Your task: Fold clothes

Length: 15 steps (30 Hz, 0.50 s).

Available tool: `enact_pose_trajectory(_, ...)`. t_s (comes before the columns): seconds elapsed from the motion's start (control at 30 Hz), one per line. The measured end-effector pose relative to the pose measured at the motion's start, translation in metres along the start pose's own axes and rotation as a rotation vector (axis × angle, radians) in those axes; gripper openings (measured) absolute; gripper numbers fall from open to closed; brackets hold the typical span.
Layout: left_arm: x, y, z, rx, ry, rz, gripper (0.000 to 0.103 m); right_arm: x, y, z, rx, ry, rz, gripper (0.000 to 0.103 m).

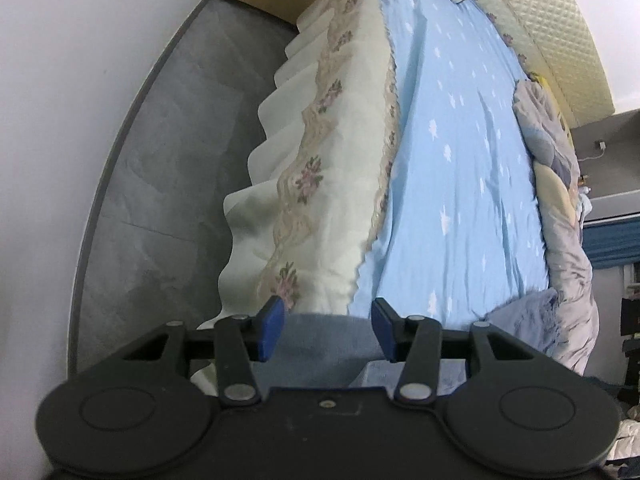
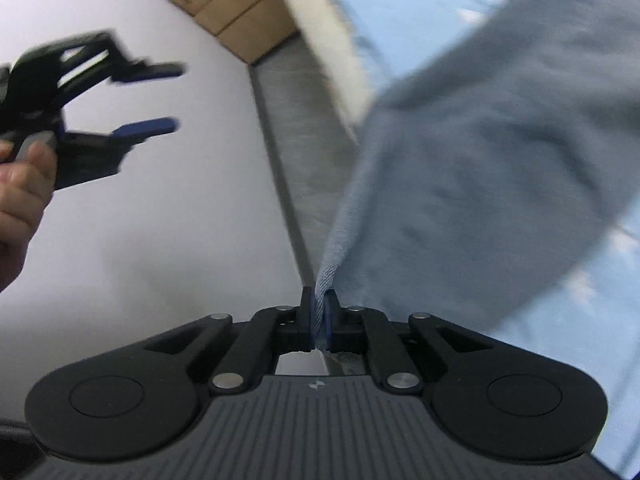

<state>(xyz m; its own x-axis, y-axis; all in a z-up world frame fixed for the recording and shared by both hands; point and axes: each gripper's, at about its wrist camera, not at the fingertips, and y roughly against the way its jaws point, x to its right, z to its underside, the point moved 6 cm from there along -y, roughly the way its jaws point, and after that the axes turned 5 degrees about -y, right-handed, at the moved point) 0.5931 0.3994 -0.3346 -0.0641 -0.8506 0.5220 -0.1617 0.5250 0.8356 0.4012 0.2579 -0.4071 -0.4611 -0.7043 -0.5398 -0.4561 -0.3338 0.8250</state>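
Right gripper [image 2: 319, 320] pinches the blue garment's [image 2: 480, 180] edge, lifting it over the bed [image 1: 460, 160]. Left gripper [image 1: 327, 330] gapes empty (motion blur; apparently approaching). Pickup stage; next, grasp a second edge.

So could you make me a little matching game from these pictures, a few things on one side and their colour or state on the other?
Things:
1. left gripper
2. right gripper
3. bedsheet
4. bed skirt

States:
A. cream, with pink flowers
B. open, holding nothing
C. light blue with white stars
D. shut on the grey-blue garment

Pairs: 1-B, 2-D, 3-C, 4-A
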Motion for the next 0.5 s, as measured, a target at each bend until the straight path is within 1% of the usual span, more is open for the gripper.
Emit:
enact_pose_trajectory(0.17, -0.01, 0.011, -0.014, 0.031, 0.013, -0.02, 0.045, -0.021, -0.046, -0.019, 0.042, -0.129, -0.05, 0.005)
enact_pose_trajectory(0.3, -0.018, 0.025, -0.025, 0.078, 0.021, -0.034, 0.045, -0.028, -0.069, -0.041, 0.065, -0.164, -0.068, 0.005)
enact_pose_trajectory(0.37, -0.023, 0.031, -0.027, 0.093, 0.026, -0.041, 0.045, -0.038, -0.082, -0.048, 0.051, -0.142, -0.068, 0.005)
enact_pose_trajectory(0.43, -0.028, 0.037, -0.027, 0.102, 0.031, -0.048, 0.045, -0.039, -0.094, -0.053, 0.006, -0.119, -0.065, 0.007)
enact_pose_trajectory(0.5, -0.032, 0.041, -0.025, 0.105, 0.046, -0.065, 0.045, -0.038, -0.097, -0.054, -0.038, -0.106, -0.071, 0.013)
